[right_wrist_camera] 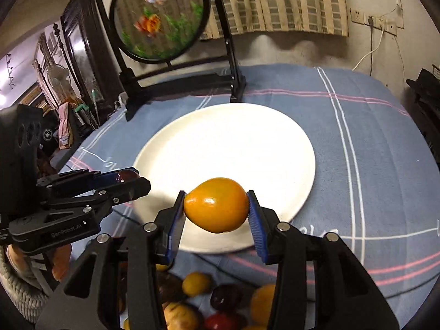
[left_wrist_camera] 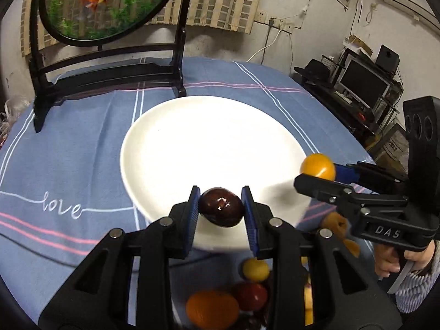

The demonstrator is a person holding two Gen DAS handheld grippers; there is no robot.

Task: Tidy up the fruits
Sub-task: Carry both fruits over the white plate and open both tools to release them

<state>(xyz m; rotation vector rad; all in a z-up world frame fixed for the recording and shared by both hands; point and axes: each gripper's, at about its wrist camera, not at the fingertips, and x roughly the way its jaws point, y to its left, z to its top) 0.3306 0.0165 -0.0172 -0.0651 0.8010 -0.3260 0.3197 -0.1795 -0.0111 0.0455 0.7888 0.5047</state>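
My left gripper (left_wrist_camera: 220,206) is shut on a dark red plum (left_wrist_camera: 220,209), held over the near rim of the large white plate (left_wrist_camera: 211,148). From the right of that view my right gripper (left_wrist_camera: 316,174) comes in, carrying an orange fruit (left_wrist_camera: 317,166) beside the plate's right edge. In the right wrist view the right gripper (right_wrist_camera: 216,209) is shut on this orange fruit (right_wrist_camera: 216,205) above the near part of the plate (right_wrist_camera: 233,143). The left gripper (right_wrist_camera: 129,180) shows at the left there, with the dark plum (right_wrist_camera: 128,175) between its blue pads.
Several loose fruits, yellow, red and orange (right_wrist_camera: 196,283) (left_wrist_camera: 211,308), lie on the blue checked tablecloth (left_wrist_camera: 68,165) near the front edge. A black stand with a round fish picture (left_wrist_camera: 107,2) rises behind the plate. A person's hand (left_wrist_camera: 387,264) holds the right gripper's handle.
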